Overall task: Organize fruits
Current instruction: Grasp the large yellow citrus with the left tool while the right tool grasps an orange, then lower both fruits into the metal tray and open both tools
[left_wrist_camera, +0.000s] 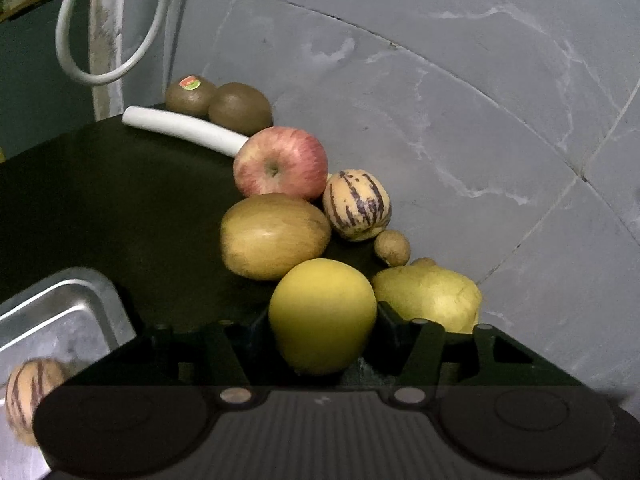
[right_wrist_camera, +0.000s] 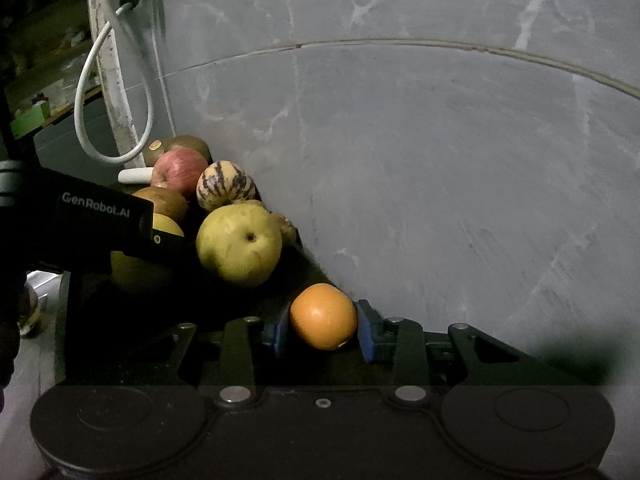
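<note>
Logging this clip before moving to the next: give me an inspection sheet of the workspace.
Surface: dark mat against a grey marbled wall.
Job's things: two kiwis, apple, striped melon, pear and more fruit along the wall; metal tray holds another striped fruit.
Clutter: white tube on the mat.
Grippers: left gripper brackets a yellow fruit; right gripper brackets an orange; contact unclear on both.
Cables: white cable looped by the wall edge.
Surroundings: dim, cluttered background on the left.
</note>
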